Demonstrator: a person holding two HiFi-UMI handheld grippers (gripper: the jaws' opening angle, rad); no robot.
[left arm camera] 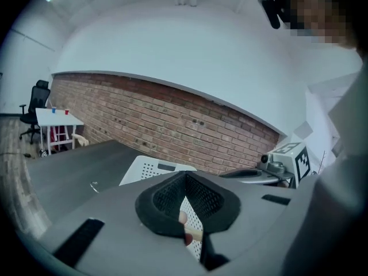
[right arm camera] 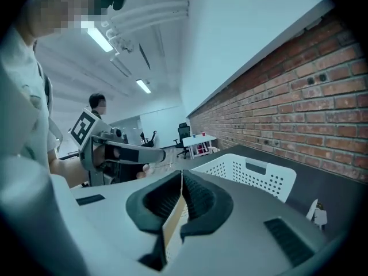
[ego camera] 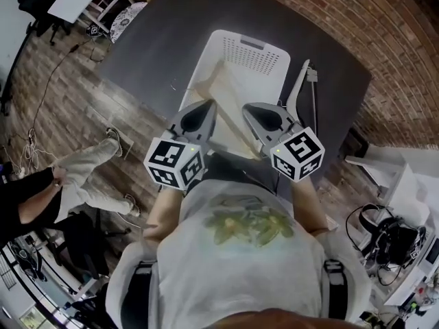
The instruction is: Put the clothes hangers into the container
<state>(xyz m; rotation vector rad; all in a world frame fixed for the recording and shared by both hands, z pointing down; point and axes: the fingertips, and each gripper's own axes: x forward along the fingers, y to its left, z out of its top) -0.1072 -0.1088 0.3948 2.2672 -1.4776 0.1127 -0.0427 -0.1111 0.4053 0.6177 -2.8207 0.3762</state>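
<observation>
Right gripper view: a flat, pale wooden hanger [right arm camera: 173, 223] is clamped between the ribbed black pads [right arm camera: 199, 194] of the right gripper [right arm camera: 182, 176], near the white perforated plastic container [right arm camera: 253, 174] on a dark matte table [ego camera: 158, 46]. The left gripper [left arm camera: 183, 178] has its jaws together at the tips.

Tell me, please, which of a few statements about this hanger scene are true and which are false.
1. The white container stands on the dark table. True.
2. The right gripper has its jaws wide apart. False: it is shut, with a strip of the wooden hanger between its pads.
3. A white hanger lies on the table beside the container. True.
4. The wall behind the table is plain white all the way down. False: its lower part is a brick wall.
</observation>
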